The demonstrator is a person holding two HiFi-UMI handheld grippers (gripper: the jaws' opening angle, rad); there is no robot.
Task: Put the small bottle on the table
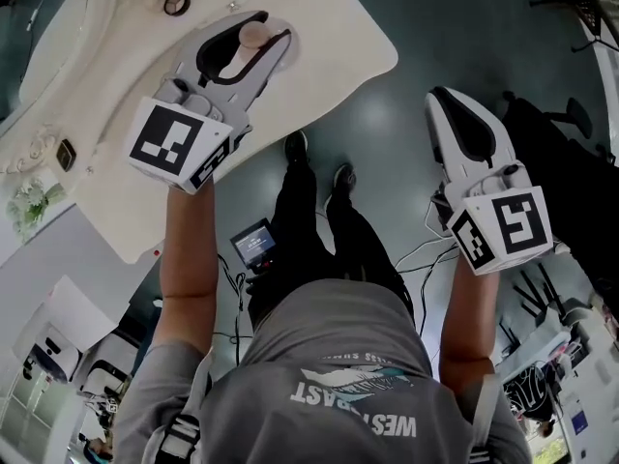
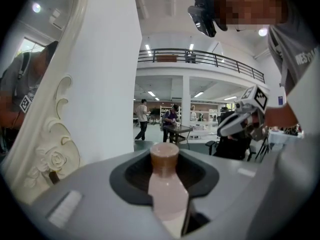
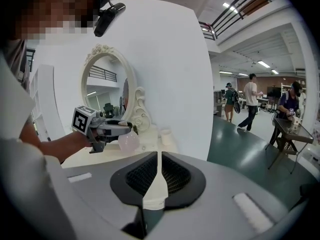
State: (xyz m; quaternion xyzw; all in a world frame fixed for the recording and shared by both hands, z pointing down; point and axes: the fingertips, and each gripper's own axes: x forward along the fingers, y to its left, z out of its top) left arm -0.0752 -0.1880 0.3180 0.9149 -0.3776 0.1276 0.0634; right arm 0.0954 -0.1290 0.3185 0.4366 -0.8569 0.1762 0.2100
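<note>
A small pink bottle (image 1: 248,39) with a brownish cap sits between the jaws of my left gripper (image 1: 253,25), which is shut on it and held above the white table (image 1: 334,56). In the left gripper view the bottle (image 2: 167,189) stands up between the jaws, cap on top. The right gripper view shows the bottle (image 3: 129,141) hanging a little above the tabletop in the left gripper (image 3: 111,129). My right gripper (image 1: 441,101) is off to the right over the green floor, jaws shut with nothing between them (image 3: 159,181).
An ornate white-framed mirror (image 3: 132,101) stands on the table against a white wall. A small white cup (image 3: 166,136), a black ring-shaped item (image 1: 176,4) and a small dark object (image 1: 65,153) lie on the table. People and a dark table (image 2: 177,130) are far behind.
</note>
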